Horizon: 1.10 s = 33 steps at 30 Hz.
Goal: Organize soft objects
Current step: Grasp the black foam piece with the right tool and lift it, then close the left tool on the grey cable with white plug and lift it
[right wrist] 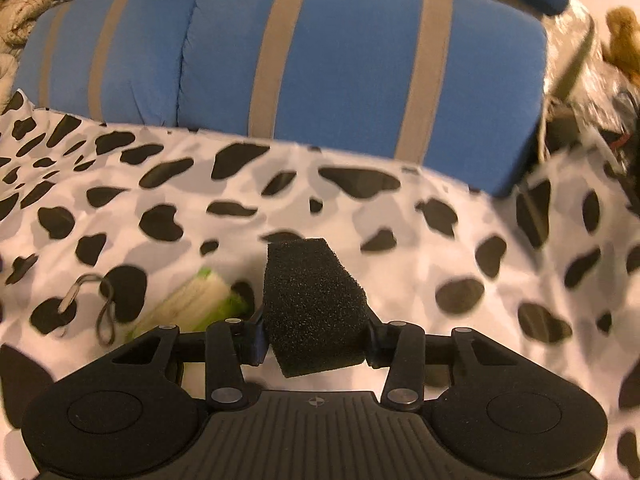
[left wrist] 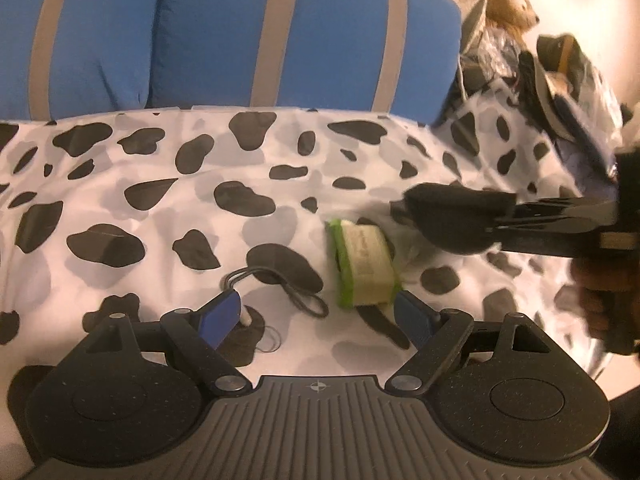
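The right tool [right wrist: 316,340] squeezes a black sponge [right wrist: 314,308] between its two fingers and holds it up over the spotted bedsheet [right wrist: 420,248]. The left tool [left wrist: 318,316] is wide open with nothing in it – its blue pads [left wrist: 222,316] sit low over the sheet. Just in front of its right finger lies a green and white sponge [left wrist: 362,264], and a thin dark cord [left wrist: 304,300] loops beside it. Behind the sheet are blue striped pillows [left wrist: 224,36] – a brown teddy bear [left wrist: 510,8] sits off to the right
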Motion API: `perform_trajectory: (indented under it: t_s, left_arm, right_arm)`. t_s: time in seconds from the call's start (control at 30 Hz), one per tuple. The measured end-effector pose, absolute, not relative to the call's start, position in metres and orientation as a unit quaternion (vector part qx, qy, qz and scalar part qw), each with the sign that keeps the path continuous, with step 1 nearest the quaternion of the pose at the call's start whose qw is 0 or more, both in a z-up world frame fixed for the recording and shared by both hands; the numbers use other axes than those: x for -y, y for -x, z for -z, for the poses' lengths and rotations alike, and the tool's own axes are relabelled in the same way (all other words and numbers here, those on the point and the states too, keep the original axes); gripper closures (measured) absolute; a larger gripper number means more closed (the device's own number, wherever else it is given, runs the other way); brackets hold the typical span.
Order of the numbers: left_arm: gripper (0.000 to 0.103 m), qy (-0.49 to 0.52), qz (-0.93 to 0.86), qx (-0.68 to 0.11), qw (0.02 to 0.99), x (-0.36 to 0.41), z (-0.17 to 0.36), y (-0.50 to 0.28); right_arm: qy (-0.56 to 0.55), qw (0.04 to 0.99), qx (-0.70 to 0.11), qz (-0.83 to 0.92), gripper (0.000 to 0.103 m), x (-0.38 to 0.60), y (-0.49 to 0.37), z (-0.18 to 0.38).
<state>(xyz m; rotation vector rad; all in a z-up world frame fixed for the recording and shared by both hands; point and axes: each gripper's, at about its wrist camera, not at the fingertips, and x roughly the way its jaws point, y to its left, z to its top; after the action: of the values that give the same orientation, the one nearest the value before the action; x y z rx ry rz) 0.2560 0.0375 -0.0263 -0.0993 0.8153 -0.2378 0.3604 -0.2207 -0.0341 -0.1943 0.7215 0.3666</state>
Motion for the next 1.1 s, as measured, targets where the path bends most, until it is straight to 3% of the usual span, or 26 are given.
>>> perform_trajectory:
  t_s: [0.4, 0.6, 0.67, 0.8, 0.97, 1.03, 1.1]
  left_arm:
    - [0.019, -0.018, 0.090, -0.406, 0.909, -0.036, 0.053, -0.258]
    - [0.021, 0.001, 0.064, -0.403, 0.913, -0.051, 0.055, -0.270]
    - [0.026, -0.001, 0.059, -0.406, 0.912, -0.052, 0.057, -0.276]
    - [0.048, -0.009, 0.059, -0.424, 0.904, -0.053, 0.068, -0.289]
    - [0.053, -0.018, 0.057, -0.437, 0.897, -0.052, 0.081, -0.303]
    - [0.071, -0.021, 0.055, -0.450, 0.891, -0.051, 0.087, -0.309]
    - [0.072, -0.028, 0.053, -0.452, 0.890, -0.049, 0.092, -0.312]
  right_arm:
    - [0.057, 0.911, -0.377, -0.155, 0.057, 0.241, -0.292, 0.017]
    - [0.028, 0.913, -0.375, -0.159, 0.057, 0.249, -0.272, 0.010]
    - [0.021, 0.913, -0.374, -0.160, 0.057, 0.251, -0.268, 0.008]
    - [0.007, 0.915, -0.370, -0.160, 0.057, 0.256, -0.263, 0.004]
    - [-0.001, 0.914, -0.368, -0.169, 0.057, 0.255, -0.258, 0.001]
    - [0.001, 0.914, -0.368, -0.171, 0.057, 0.253, -0.257, 0.001]
    - [0.002, 0.914, -0.367, -0.173, 0.057, 0.251, -0.258, 0.001]
